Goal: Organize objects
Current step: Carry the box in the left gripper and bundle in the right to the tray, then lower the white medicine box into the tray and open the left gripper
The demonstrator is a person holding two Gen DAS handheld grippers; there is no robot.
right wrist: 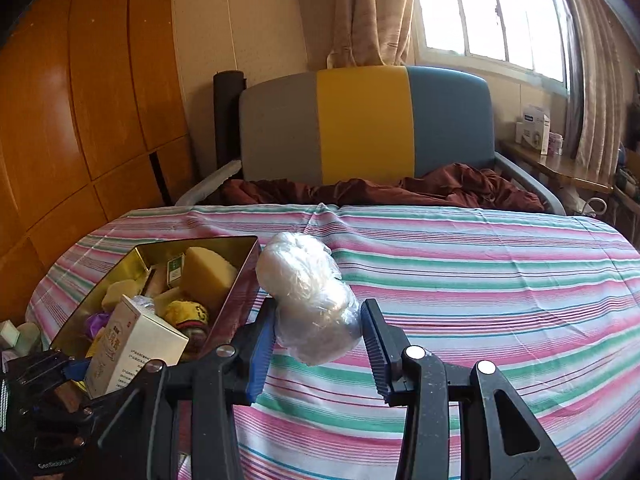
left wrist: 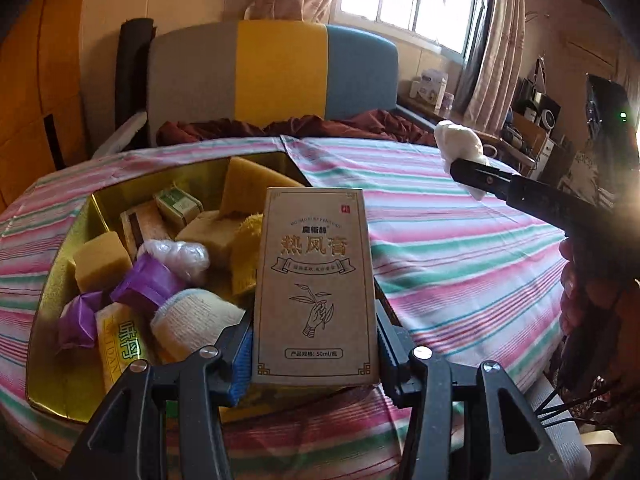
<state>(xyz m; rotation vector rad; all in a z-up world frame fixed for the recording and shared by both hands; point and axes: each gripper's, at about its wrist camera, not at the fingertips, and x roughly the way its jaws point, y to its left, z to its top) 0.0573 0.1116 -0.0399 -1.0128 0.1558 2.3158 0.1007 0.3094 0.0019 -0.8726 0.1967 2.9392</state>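
Striped cloth in pink, green and white is spread over the surface, with a grey, yellow and blue headboard and a curtained window behind. At the left a gold tin is filled with yellow sponges, purple wrappers, a rolled cloth and, perhaps, small cartons. Over its near edge a kraft carton is clamped upright by the left gripper. Further right, a clear-wrapped white bundle is gripped by the right gripper above the cloth.

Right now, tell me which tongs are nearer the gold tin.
Left. The left tongs, holding a cardboard box, hang at the gold tin. The right tongs, gripping a plastic wad, are farther right over the bedsheet.
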